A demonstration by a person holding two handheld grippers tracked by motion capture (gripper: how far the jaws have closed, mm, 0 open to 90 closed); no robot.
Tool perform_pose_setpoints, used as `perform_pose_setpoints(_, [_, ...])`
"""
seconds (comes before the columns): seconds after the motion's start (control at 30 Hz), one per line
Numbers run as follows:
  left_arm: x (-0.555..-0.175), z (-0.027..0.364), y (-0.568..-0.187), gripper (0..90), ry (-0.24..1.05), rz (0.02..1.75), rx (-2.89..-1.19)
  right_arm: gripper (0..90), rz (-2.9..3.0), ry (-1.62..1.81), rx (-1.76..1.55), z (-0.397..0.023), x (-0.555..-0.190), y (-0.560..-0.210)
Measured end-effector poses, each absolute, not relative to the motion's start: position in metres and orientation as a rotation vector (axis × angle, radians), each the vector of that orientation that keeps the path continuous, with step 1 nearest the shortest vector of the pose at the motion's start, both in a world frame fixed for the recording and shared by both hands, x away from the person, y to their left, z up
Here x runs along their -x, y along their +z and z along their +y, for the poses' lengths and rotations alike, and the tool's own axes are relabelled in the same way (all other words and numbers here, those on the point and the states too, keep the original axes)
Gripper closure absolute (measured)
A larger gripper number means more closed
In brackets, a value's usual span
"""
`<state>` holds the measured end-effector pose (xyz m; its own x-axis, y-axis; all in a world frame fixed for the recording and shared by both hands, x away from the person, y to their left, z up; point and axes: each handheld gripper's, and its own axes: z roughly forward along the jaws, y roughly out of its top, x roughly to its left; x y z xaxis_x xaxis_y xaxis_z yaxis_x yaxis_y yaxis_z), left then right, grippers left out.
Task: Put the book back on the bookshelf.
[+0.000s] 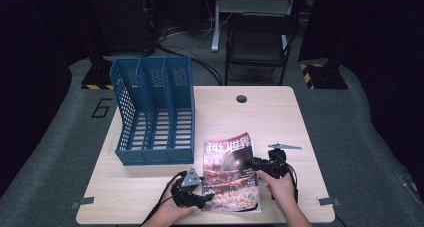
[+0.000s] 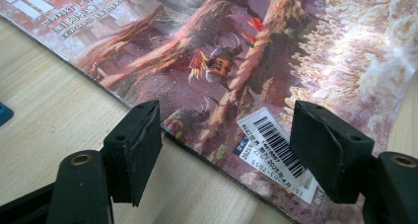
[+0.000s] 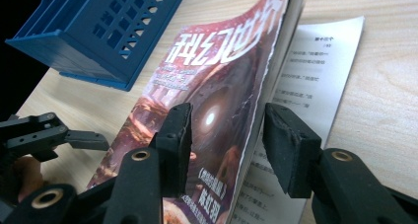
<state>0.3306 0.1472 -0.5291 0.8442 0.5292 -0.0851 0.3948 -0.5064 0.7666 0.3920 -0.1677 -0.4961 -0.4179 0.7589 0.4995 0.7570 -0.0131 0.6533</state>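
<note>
On the near half of the surface (image 1: 280,112) lies the magazine (image 1: 231,173), cover up, its long axis running away from me toward the far edge, just to the right of the blue file rack (image 1: 155,112). Its right-hand edge is lifted off the page beneath, and my right tool (image 3: 224,135) sits astride that raised edge, one pad over the cover and the other on the page side; the jaws stand apart with gaps on both sides, so nothing is pinched yet. My left tool (image 2: 226,155) waits at the near-left corner by the barcode label (image 2: 276,147), jaws spread wide, the magazine's edge running between them, touching neither pad. I judge the right hand is better placed to take the magazine, by closing straight across the cover's edge.
</note>
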Motion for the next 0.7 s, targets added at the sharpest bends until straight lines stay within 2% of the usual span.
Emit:
perform_pose_setpoints(0.27, [-0.331,0.147,-0.529,28.1,0.2,0.669,-2.168,53.5,2.301,1.375,-1.719,-0.164,-0.406,-0.513])
perform_pose_setpoints(0.7, [-0.33,0.147,-0.53,28.2,0.212,0.677,-2.159,52.9,2.335,1.367,-1.694,-0.16,-0.415,-0.517])
